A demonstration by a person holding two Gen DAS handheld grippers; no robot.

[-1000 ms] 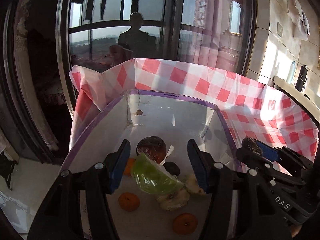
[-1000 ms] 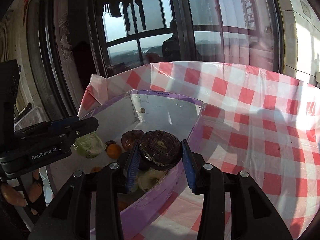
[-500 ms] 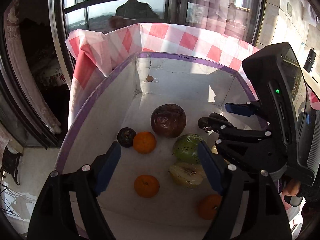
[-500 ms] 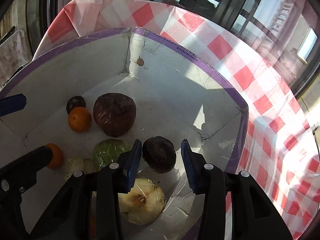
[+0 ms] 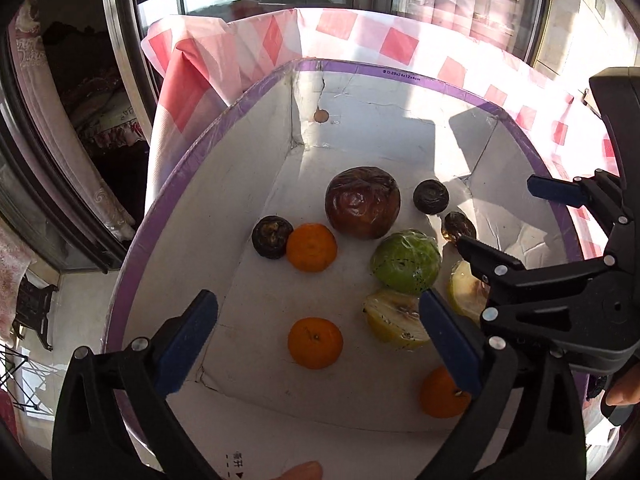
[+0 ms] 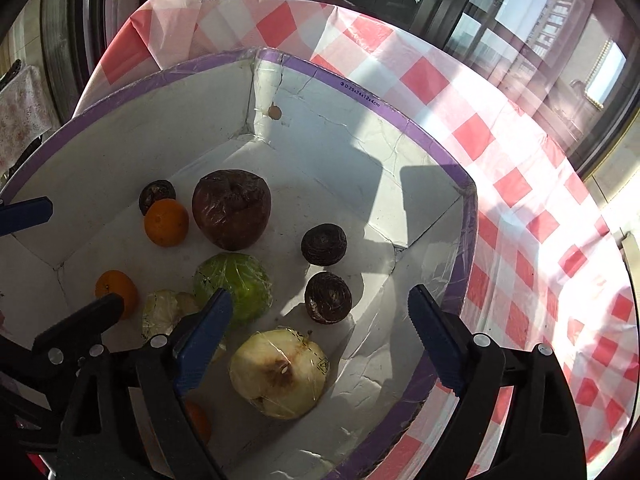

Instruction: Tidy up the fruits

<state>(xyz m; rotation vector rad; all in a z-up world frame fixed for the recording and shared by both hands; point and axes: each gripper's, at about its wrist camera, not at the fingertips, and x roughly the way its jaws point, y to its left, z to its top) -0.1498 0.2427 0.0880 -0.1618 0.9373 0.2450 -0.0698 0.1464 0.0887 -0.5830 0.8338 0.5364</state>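
1. The left hand-held gripper is opening wide, empty, above an orange in the box.
2. The right hand-held gripper is opening too; a dark fruit lies free at its 12 o'clock.
3. Farther back, the green fruit lies loose, gathered with the rest in the box on the checked counter.
4. A second ago both fruits were gripped above the box.

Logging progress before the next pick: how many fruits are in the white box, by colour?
Round orange citrus fruits: 3
Small dark wrinkled fruits: 3
Large dark-brown wrapped fruit: 1
Green wrapped fruit: 1
Pale yellow wrapped fruits: 2
Total: 10
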